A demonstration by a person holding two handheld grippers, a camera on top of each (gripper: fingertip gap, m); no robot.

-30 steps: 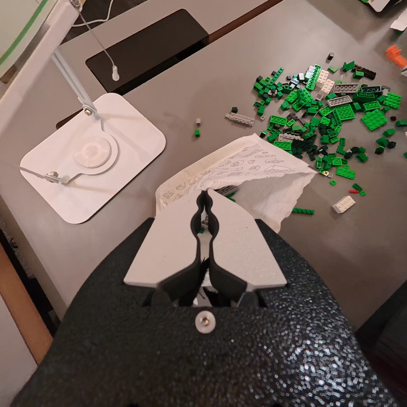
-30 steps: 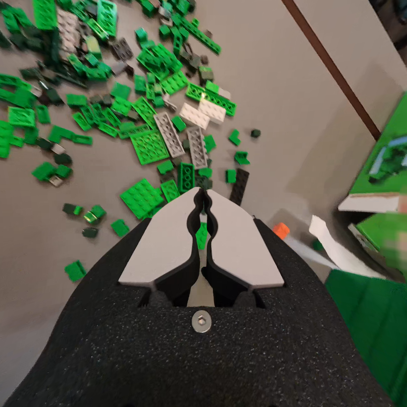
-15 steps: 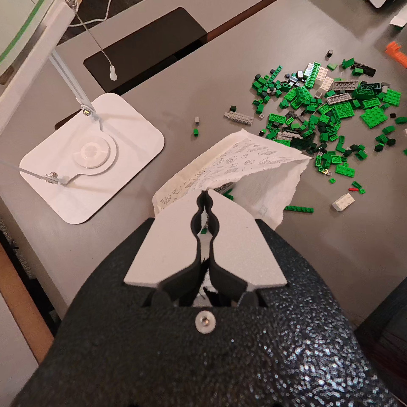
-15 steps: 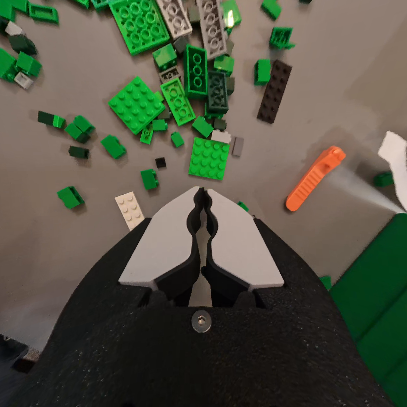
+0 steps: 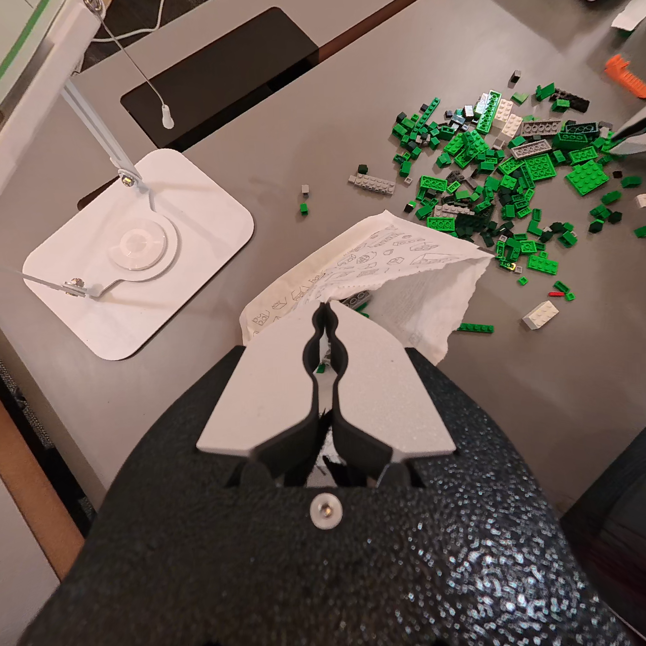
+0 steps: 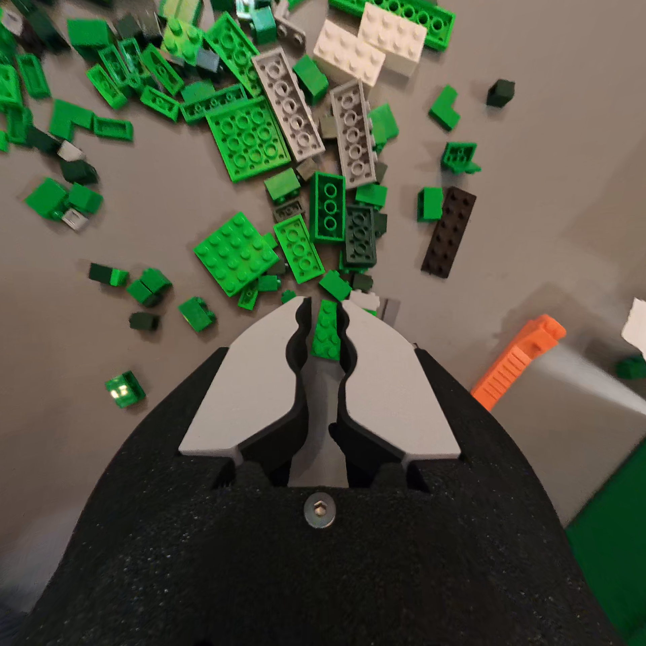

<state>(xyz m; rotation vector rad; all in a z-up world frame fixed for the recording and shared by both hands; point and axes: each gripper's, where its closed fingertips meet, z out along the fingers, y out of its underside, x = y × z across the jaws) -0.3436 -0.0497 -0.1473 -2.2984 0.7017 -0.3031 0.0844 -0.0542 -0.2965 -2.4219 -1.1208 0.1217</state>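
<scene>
My left gripper is shut on the edge of a white paper bag printed with line drawings. It holds that edge up off the grey table, with the bag's mouth open to the right. A grey brick shows inside the bag. My right gripper is slightly open, low over the near edge of a pile of green bricks. A green studded plate lies on the table in the gap between its fingers, partly hidden under them. The right gripper's tips also show at the right edge of the left wrist view.
An orange brick separator lies right of my right gripper, beside a green box. A black plate and white bricks lie among the pile. A white lamp base stands left of the bag. The table edge runs near left. The tips of one gripper are about 45 centimetres away from the tips of the other. The left gripper is farther from the orange brick separator, some 55 centimetres, than the right, some 11 centimetres. Look for it in the left wrist view too.
My right gripper has moved down and forward over the bricks, and its jaws have parted a little around the green plate. My left gripper has kept holding the bag almost still.
</scene>
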